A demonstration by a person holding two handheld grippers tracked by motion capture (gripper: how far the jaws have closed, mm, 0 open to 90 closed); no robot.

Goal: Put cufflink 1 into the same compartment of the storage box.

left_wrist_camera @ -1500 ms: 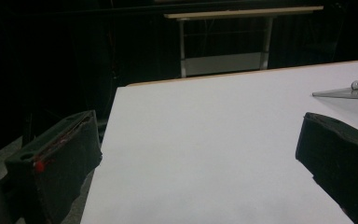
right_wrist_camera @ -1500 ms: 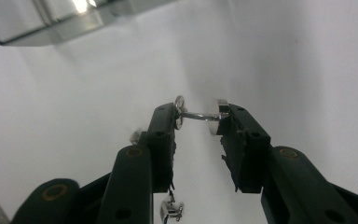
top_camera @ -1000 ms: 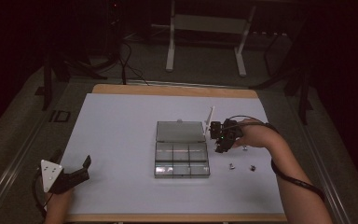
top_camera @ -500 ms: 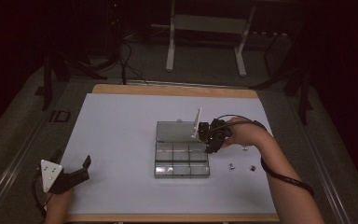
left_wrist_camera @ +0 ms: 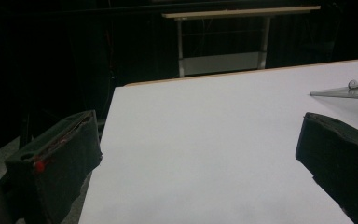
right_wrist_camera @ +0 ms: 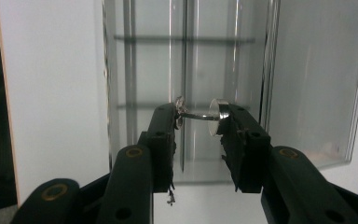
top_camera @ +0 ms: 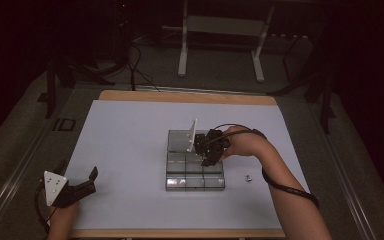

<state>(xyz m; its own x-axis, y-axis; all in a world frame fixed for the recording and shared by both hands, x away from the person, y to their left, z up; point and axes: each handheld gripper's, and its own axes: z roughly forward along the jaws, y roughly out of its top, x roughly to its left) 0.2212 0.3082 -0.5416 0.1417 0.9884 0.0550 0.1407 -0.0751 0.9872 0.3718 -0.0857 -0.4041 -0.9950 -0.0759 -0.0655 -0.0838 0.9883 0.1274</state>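
surface (top_camera: 130, 140): white sheet on wood-edged top, mid-frame | room: dark, metal table frame (top_camera: 220, 30) at top centre | clear compartment box (top_camera: 195, 175): centre, lid raised | right claw (right_wrist_camera: 199, 115): over box, clamped on small metal bolt (right_wrist_camera: 203, 113) | left claw (top_camera: 87, 181): lower left, spread wide, holding nothing | small metal part (top_camera: 248, 177): right of box

text: none legible | labels: none | numbers: none | signs: none

table (top_camera: 130, 130): white top | on it: clear compartment box (top_camera: 195, 175); small metal part (top_camera: 248, 177)
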